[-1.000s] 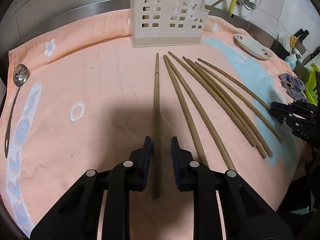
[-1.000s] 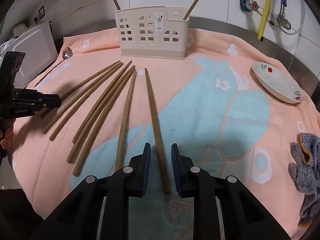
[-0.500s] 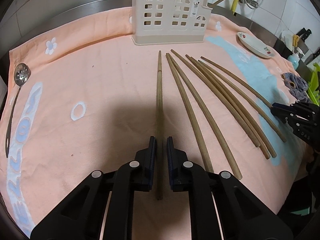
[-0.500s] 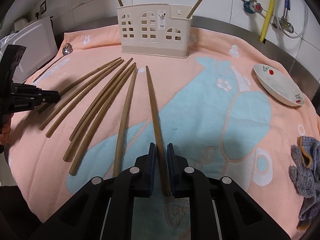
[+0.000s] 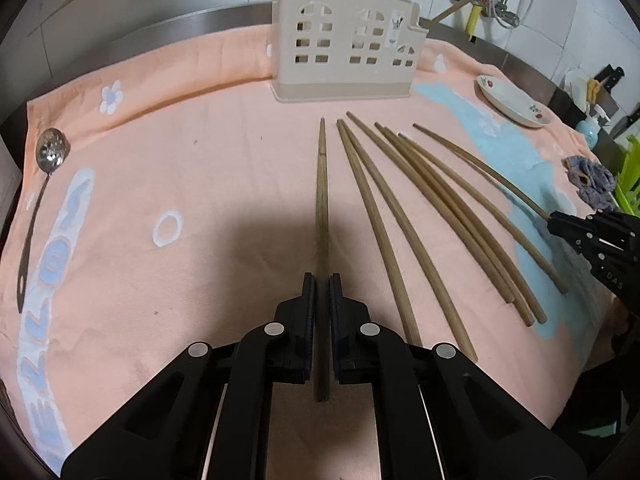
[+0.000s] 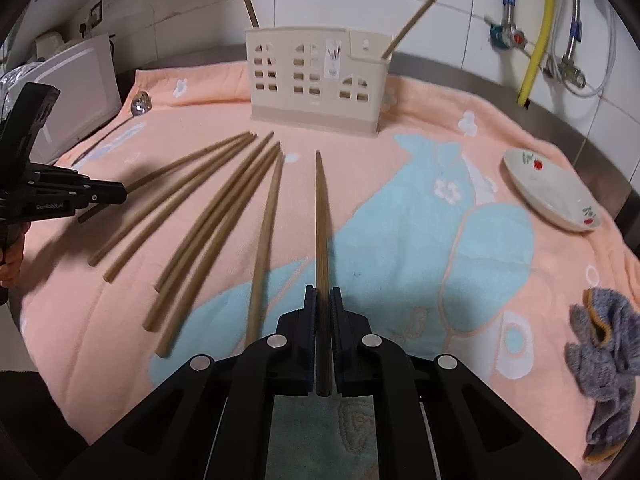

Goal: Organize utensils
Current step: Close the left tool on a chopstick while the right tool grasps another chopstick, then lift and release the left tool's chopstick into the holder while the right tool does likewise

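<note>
**Both grippers clamped on chopsticks, lift pending**

Left gripper (image 5: pixel 322 294) is clenched on the leftmost chopstick (image 5: pixel 321 200), near its butt end, on the peach towel (image 5: pixel 200 200). Right gripper (image 6: pixel 323 306) is clenched on the rightmost chopstick (image 6: pixel 321 220). Six more chopsticks (image 6: pixel 224 224) lie fanned between them. Risks: a grip so near one end lets the long tip sag or swing; a tip could miss the cream utensil holder (image 6: pixel 316 80) slots or tip the holder.
</note>
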Action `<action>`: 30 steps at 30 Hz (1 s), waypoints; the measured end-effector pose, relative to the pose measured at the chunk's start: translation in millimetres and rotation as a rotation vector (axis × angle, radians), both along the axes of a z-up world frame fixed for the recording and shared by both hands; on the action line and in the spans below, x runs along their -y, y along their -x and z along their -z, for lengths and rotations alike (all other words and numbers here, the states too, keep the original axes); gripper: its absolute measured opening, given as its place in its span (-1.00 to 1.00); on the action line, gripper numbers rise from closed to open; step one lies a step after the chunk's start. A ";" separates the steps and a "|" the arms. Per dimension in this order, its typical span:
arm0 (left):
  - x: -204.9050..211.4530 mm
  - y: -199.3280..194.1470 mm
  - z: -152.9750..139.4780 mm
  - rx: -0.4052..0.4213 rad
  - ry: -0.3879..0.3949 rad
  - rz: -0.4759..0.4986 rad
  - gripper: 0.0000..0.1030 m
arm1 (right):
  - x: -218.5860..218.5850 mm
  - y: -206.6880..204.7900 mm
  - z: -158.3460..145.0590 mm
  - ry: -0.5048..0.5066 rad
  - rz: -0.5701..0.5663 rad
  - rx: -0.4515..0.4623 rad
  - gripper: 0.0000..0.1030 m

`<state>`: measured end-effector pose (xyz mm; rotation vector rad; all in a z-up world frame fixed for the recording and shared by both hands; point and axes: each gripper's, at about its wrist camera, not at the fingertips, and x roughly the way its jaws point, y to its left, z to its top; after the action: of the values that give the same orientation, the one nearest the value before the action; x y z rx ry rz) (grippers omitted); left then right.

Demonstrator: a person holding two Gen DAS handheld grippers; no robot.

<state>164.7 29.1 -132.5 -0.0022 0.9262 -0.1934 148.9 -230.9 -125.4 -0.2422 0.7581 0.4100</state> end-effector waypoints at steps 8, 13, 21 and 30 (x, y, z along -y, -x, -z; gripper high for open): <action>-1.9 6.4 -36.8 0.093 0.004 0.001 -0.88 | -2.2 5.0 -46.8 -0.051 -0.013 0.107 -0.87; 0.4 7.1 -61.3 0.157 0.009 0.015 -0.88 | -9.2 -1.4 -77.3 -0.081 -0.026 0.166 -0.87; 8.1 -7.1 -95.9 0.225 -0.003 0.041 -0.88 | -22.7 -22.2 -114.7 -0.111 -0.051 0.203 -0.87; 14.6 -39.9 -145.3 0.287 -0.025 0.076 -0.89 | -26.4 -60.3 -172.5 -0.123 -0.061 0.234 -0.87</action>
<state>204.6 14.5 12.8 0.0826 0.6426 -0.2455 209.2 -204.6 47.1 -0.1936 0.4950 0.4753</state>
